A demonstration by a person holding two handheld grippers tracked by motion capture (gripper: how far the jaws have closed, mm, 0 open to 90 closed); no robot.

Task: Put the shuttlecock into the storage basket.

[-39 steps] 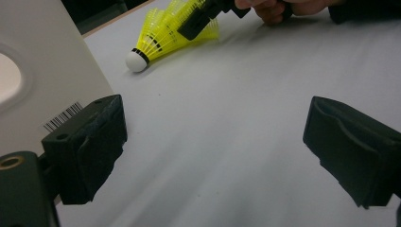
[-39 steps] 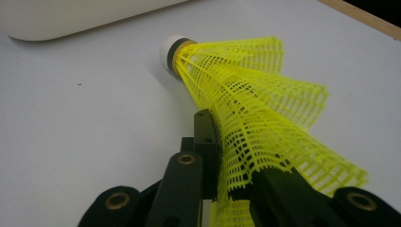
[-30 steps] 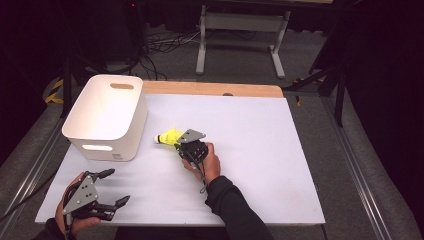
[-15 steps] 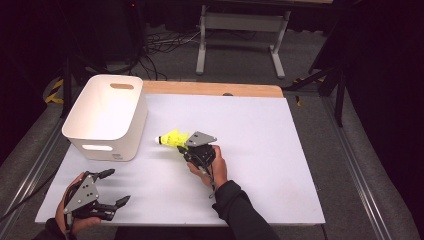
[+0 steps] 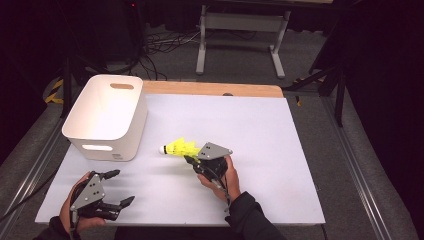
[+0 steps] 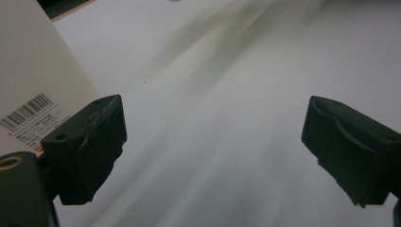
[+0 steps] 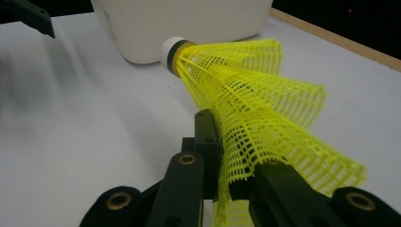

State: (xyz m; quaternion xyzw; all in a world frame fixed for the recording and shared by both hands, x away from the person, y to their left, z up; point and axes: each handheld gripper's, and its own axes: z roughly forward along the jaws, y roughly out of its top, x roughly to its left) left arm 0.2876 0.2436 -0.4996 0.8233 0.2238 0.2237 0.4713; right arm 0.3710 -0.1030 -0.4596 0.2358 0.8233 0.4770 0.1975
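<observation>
The right gripper pinches the yellow birdie by its net skirt, near the middle of the frame. The white bin sits at the upper left. The carrying step looks under way; next, the birdie likely must be lifted over the bin's rim. The left gripper rests open at the lower left.

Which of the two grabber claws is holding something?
The right gripper: its jaws pinch the skirt of the yellow shuttlecock. The left gripper has its jaws wide apart with nothing between them.
</observation>
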